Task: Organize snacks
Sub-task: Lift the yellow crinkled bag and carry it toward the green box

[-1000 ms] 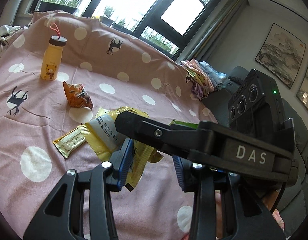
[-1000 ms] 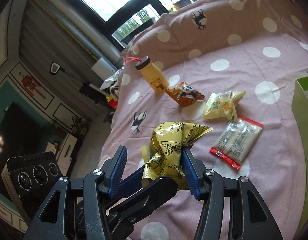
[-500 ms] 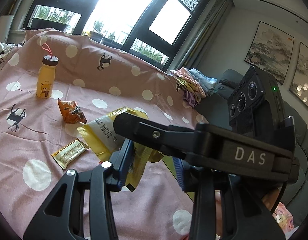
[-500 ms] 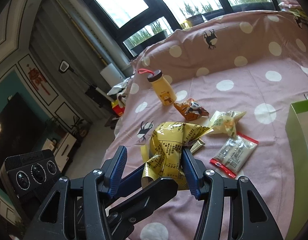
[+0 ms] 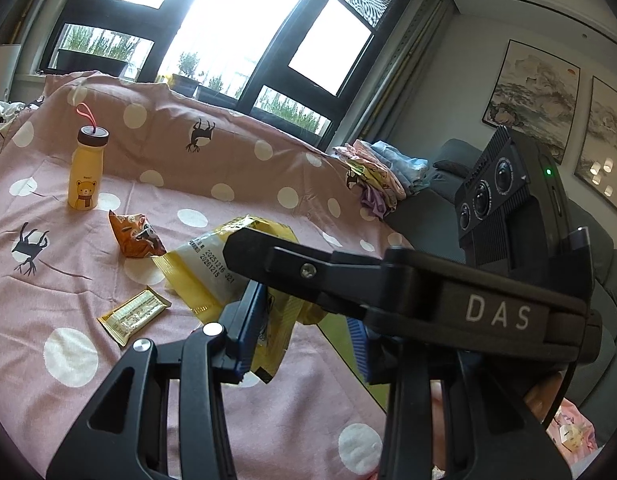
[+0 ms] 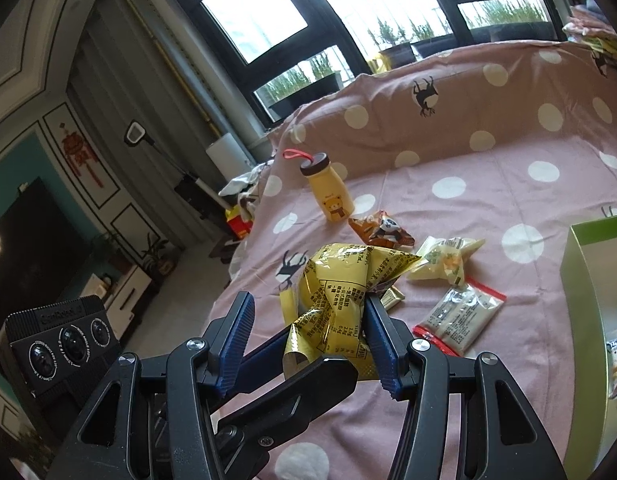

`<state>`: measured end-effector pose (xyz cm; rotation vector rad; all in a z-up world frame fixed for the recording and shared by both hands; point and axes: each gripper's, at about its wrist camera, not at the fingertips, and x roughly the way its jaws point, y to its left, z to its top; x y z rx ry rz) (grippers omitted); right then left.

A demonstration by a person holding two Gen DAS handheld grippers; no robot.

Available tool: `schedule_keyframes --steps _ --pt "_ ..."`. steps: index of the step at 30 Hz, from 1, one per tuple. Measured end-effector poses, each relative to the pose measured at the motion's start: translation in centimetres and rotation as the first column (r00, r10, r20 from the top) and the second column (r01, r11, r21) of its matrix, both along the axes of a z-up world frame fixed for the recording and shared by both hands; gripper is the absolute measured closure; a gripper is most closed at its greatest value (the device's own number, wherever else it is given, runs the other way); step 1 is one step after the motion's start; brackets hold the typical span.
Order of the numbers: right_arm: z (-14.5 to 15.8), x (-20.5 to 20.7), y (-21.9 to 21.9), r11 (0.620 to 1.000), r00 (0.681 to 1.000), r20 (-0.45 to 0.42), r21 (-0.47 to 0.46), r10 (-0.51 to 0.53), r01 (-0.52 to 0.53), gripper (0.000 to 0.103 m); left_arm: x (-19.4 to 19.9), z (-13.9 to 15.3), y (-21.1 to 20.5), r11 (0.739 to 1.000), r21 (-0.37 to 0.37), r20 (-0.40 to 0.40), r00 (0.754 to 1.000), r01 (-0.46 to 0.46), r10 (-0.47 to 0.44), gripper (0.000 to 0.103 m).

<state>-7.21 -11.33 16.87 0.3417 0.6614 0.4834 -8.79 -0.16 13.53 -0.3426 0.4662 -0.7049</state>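
- Both views have tipped up a bit over the last second, so there's more window and the pink polka-dot bedsheet [image 5: 108, 360] sits lower in frame. The crinkled yellow foil snack bag [image 5: 204, 268] hasn't budged against the claws.
- Left wrist view: the bag hangs clear of the sheet and lies against one blue pad of the left gripper [image 5: 304, 328]. There's a gap showing green before the other pad, so I honestly can't tell if this claw is clamped. The other tool's black finger crosses right over the bag.
- Right wrist view: the bag stands roughly upright between the pads of the right gripper [image 6: 308, 340], long axis along the fingers. It's pressed on the right pad only, and the left claw's finger pokes in on the other side. Grip can't be called here either.
- The light-green cardboard box [image 6: 580, 280] is off to the right of this claw with a snack already inside. I'd guess the right hand is nearer for the drop.
- The bag looks puffy, creased and printed with black text.
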Motion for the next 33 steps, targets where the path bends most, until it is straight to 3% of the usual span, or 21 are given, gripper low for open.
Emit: schedule_keyframes --steps 33 --pt "0.8 -1.0 0.2 1.0 1.0 0.019 -0.022 0.0 0.0 0.045 -1.0 0.7 -0.3 1.0 0.004 0.025 1.0 0.006 -0.006 0.065"
